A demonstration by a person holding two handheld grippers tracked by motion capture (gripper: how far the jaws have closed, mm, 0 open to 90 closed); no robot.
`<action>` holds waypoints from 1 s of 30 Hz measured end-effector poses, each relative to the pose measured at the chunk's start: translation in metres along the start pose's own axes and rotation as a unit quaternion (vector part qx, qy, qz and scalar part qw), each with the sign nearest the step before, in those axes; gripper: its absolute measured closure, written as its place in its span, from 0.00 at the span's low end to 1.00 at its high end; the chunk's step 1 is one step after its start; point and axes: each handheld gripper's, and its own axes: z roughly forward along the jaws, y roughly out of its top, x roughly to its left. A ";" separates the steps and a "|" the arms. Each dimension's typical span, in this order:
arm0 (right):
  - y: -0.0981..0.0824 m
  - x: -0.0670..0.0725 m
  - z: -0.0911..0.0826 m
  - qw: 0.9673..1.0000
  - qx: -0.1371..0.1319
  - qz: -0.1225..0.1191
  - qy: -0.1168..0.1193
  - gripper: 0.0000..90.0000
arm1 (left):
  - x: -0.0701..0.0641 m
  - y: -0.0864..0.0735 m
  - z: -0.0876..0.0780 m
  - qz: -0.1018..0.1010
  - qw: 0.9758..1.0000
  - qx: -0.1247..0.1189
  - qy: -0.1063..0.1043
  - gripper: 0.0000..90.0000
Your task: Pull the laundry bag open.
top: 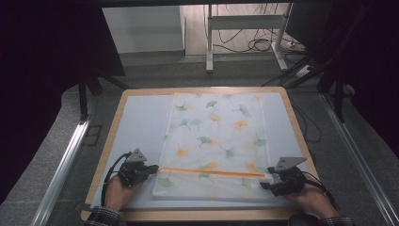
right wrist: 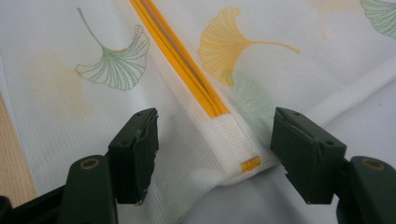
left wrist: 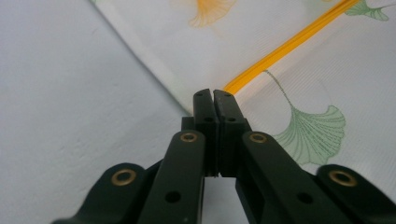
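Left gripper [left wrist: 214,95] jaws closed at the orange zipper's [top: 211,172] left end, pinching nothing I can make out, maybe the pull; right gripper [right wrist: 215,135] jaws open, astride the zipper's right end, pads clear of the fabric; ginkgo-print mesh laundry bag [top: 216,141] lies flat on the blue mat [top: 141,122]; zipper looks parted near the right end; closing run seemingly left.

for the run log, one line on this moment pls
left gripper: shut at zipper end | right gripper: open over mesh bag corner
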 end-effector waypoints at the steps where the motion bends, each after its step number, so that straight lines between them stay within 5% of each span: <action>1: 0.000 0.000 0.000 1.000 0.001 0.000 0.000 0.35 | -0.001 0.001 0.000 -0.001 1.000 -0.005 -0.002 0.96; 7: 0.002 0.003 0.002 1.000 0.006 -0.011 0.008 0.22 | -0.008 0.004 0.002 -0.002 1.000 -0.020 -0.017 0.75; 13: 0.006 0.005 0.001 1.000 0.009 -0.004 -0.010 0.15 | -0.017 0.009 0.001 0.003 0.999 -0.036 -0.003 0.46; 19: 0.011 0.007 -0.006 1.000 -0.005 0.005 -0.021 0.09 | -0.020 0.011 -0.005 0.010 0.999 -0.042 0.007 0.33; 25: 0.021 0.021 -0.016 0.999 -0.019 0.002 -0.032 0.05 | -0.019 0.008 -0.014 -0.001 0.999 -0.047 0.011 0.19; 30: 0.028 0.031 -0.028 0.998 -0.036 0.024 -0.043 0.02 | -0.019 -0.003 -0.021 -0.016 0.999 -0.042 0.021 0.11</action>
